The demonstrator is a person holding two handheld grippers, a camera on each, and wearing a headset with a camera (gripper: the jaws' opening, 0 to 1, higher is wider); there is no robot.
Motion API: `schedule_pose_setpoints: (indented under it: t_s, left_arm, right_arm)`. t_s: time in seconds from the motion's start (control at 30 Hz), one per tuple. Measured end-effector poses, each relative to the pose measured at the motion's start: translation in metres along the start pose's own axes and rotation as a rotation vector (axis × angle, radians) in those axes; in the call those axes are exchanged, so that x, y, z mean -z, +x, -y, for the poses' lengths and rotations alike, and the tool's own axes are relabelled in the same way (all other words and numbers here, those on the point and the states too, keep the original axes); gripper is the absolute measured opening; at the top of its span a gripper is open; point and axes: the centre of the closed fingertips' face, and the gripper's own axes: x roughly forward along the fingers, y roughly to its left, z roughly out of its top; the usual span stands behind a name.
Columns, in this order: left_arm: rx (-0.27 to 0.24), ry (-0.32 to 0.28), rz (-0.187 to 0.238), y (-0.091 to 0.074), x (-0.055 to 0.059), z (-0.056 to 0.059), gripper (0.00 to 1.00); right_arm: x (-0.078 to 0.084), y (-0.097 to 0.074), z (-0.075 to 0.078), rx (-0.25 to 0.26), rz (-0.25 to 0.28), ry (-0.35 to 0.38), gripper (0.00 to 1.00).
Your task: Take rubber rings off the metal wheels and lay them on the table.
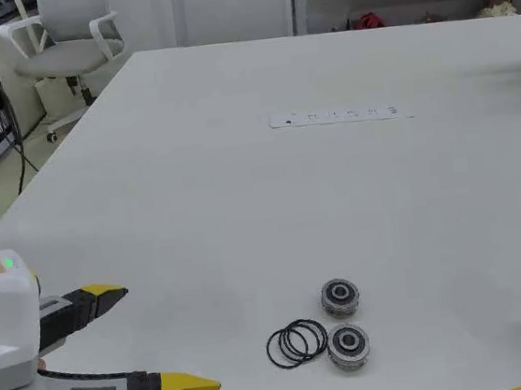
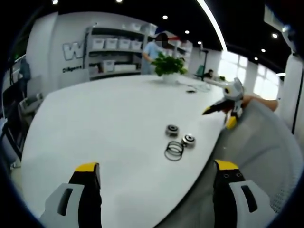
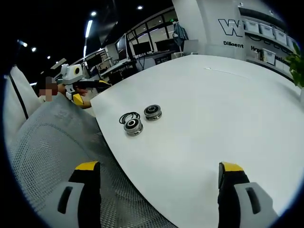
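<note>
Two metal wheels lie flat close to the near edge of the white tabletop, one just behind the other with a small gap between them. A loose cluster of black rubber rings lies flat on the tabletop, the rings overlapping one another. It sits just to the left of the nearer wheel, touching or almost touching it; we cannot tell which. Whether any ring sits on either wheel is too small for us to make out.

The left gripper hovers over the near left part of the tabletop. Its yellow-tipped jaws are spread wide with nothing between them, pointing towards the wheels and well apart from them. The right gripper comes in at the near right, its jaws likewise parted and empty, also well apart from the wheels.

In each gripper view we see that gripper's own jaws rising wide apart. The wheels and rings lie between the jaws, farther along the tabletop, and the other gripper faces in from beyond them.

Farther out, towards the middle of the tabletop, a white socket strip lies flat. An office chair stands beyond the far left corner. In the left gripper view a potted plant stands at the tabletop's far edge.
</note>
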Motion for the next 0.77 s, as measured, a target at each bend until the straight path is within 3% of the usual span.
schedule_pose_setpoints:
  t_s: [0.23, 0.33, 0.53, 0.6, 0.67, 0.77]
  left_arm:
    - [0.014, 0.009, -0.019, 0.002, 0.005, 0.010, 1.00]
    - [0.008, 0.009, -0.037, 0.001, 0.010, 0.010, 1.00]
    - [-0.018, 0.019, -0.042, -0.001, 0.010, 0.007, 0.98]
    - [-0.027, 0.008, -0.047, -0.002, 0.012, 0.005, 0.96]
    - [-0.042, -0.013, -0.056, -0.003, 0.015, 0.002, 0.96]
    - [-0.063, -0.063, -0.021, -0.006, 0.012, -0.002, 0.96]
  right_arm:
    - [0.008, 0.006, -0.008, -0.017, -0.040, -0.014, 0.99]
    - [0.010, 0.004, -0.003, 0.008, -0.047, -0.028, 0.98]
    - [0.014, 0.002, -0.005, 0.005, -0.060, -0.039, 0.94]
    - [0.018, 0.003, -0.005, 0.007, -0.088, -0.058, 0.93]
    - [0.016, 0.003, -0.005, 0.003, -0.081, -0.063, 0.93]
    - [0.016, 0.003, -0.007, -0.004, -0.077, -0.063, 0.91]
